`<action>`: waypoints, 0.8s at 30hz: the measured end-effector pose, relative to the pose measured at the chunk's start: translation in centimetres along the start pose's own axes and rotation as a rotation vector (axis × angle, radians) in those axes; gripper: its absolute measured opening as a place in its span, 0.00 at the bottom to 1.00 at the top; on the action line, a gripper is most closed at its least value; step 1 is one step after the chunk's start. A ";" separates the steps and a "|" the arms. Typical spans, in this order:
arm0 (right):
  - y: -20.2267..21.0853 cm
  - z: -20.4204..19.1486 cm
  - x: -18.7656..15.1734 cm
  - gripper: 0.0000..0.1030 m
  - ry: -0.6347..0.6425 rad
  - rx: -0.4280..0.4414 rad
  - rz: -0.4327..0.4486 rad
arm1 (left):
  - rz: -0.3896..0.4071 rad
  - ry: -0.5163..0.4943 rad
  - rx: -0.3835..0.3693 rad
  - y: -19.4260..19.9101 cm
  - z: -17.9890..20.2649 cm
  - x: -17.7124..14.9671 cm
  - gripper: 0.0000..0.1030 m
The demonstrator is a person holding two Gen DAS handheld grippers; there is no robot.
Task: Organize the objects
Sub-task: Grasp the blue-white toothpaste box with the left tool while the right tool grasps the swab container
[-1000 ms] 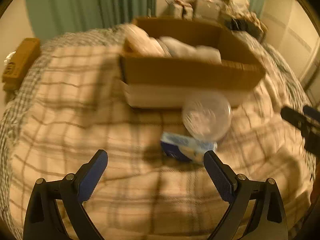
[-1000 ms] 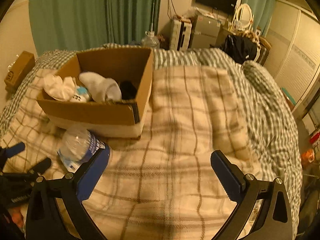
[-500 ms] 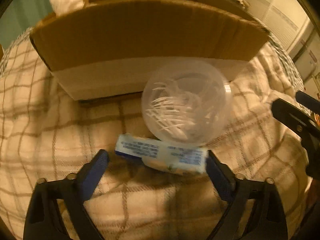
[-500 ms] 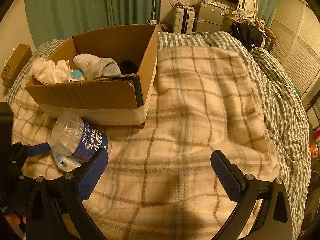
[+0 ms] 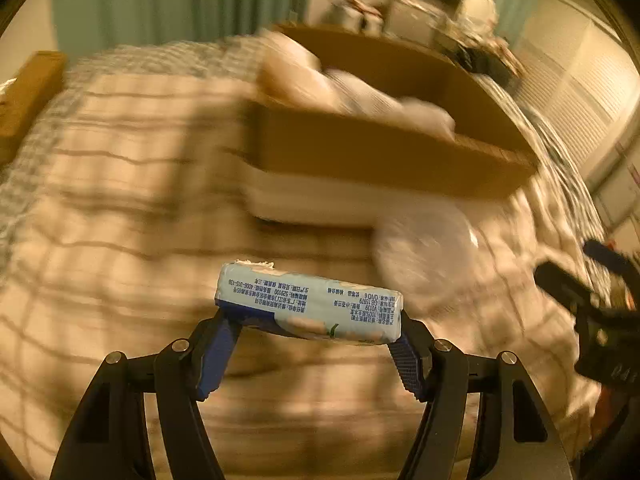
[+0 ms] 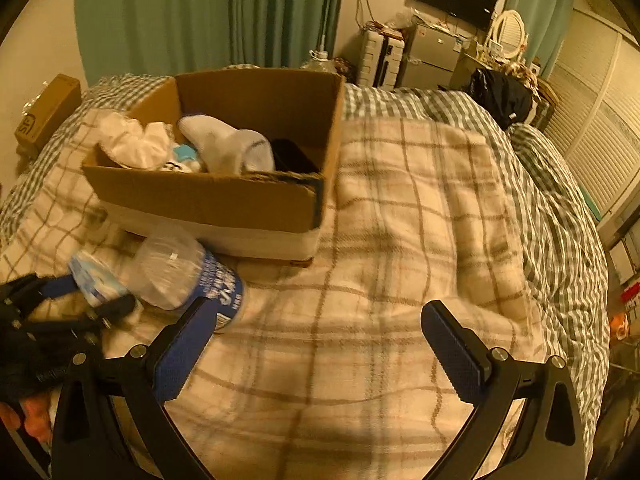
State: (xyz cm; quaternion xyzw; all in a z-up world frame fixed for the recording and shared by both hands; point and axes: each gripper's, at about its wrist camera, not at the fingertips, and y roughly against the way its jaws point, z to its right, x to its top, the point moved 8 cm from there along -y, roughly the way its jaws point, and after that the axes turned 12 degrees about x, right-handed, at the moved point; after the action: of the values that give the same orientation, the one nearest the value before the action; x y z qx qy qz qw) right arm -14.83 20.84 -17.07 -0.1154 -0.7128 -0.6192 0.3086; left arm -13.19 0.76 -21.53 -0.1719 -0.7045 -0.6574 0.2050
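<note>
My left gripper [image 5: 310,344] is shut on a light blue tissue pack [image 5: 310,304] and holds it above the plaid blanket, in front of the cardboard box [image 5: 380,156]. The pack also shows in the right wrist view [image 6: 96,280], at the far left between the left gripper's fingers. A clear plastic bottle with a blue label [image 6: 188,276] lies on its side against the box front [image 6: 208,204]. The box holds white socks [image 6: 228,148] and crumpled white cloth [image 6: 136,144]. My right gripper [image 6: 316,344] is open and empty over the blanket, right of the bottle.
The bed has a plaid blanket [image 6: 400,240] over a green checked duvet [image 6: 560,220]. A small brown box [image 6: 48,112] sits at the bed's far left. Green curtains, a suitcase, a fridge and a cluttered dresser stand behind the bed.
My left gripper closed on the tissue pack beside the bottle and lifted it off the blanket. The right gripper stayed open and shifted only slightly.
</note>
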 end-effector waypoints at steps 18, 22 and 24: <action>-8.1 -9.4 0.2 0.95 0.222 0.020 -0.116 | 0.000 0.092 0.124 -2.2 -6.4 0.6 0.68; -9.0 -8.8 0.2 0.80 0.191 0.031 -0.119 | -0.008 0.069 0.126 -2.7 -5.9 0.5 0.69; -9.1 -8.6 0.0 0.69 0.182 0.043 -0.123 | -0.012 0.062 0.129 -2.8 -5.7 0.4 0.69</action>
State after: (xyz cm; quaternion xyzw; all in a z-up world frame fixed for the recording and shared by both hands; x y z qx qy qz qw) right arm -17.25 10.73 -24.06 -0.0081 -0.7008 -0.6293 0.3359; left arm -14.62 -5.13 -23.43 -0.1340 -0.7396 -0.6169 0.2334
